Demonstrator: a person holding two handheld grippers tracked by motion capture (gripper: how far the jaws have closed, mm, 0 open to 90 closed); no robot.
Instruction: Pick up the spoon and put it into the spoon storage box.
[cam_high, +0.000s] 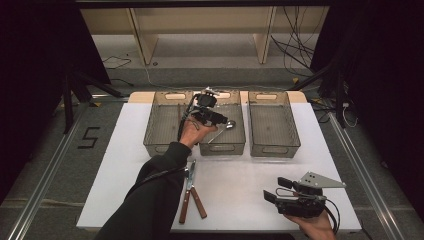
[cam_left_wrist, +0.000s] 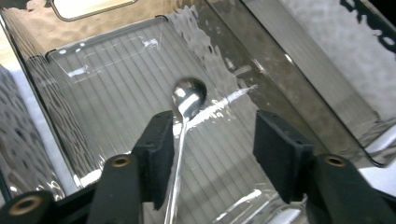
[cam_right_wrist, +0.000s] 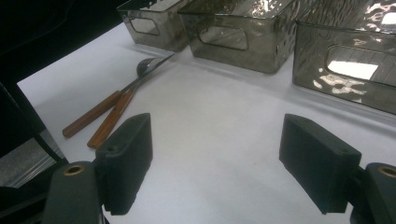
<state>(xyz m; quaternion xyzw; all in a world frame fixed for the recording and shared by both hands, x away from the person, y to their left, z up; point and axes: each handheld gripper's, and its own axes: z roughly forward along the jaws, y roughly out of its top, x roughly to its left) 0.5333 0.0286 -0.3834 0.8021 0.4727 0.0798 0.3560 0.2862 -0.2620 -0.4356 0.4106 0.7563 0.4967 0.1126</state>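
A metal spoon (cam_high: 228, 124) lies on the ribbed floor of the middle clear grey bin (cam_high: 222, 147). My left gripper (cam_high: 218, 119) hovers over that bin, open. In the left gripper view the spoon (cam_left_wrist: 188, 95) has its bowl just beyond the jaws, and its handle runs down along the inner face of the left finger (cam_left_wrist: 159, 149); the gripper (cam_left_wrist: 212, 140) holds nothing. My right gripper (cam_high: 276, 189) rests low over the table's front right, open with bare white table between its jaws (cam_right_wrist: 217, 158).
Two wooden-handled utensils (cam_high: 190, 192) lie on the white table beside the left forearm, also in the right gripper view (cam_right_wrist: 112, 109). A left bin (cam_high: 162, 120) and a right bin (cam_high: 272, 120) flank the middle one. The table's front edge is close to the right hand.
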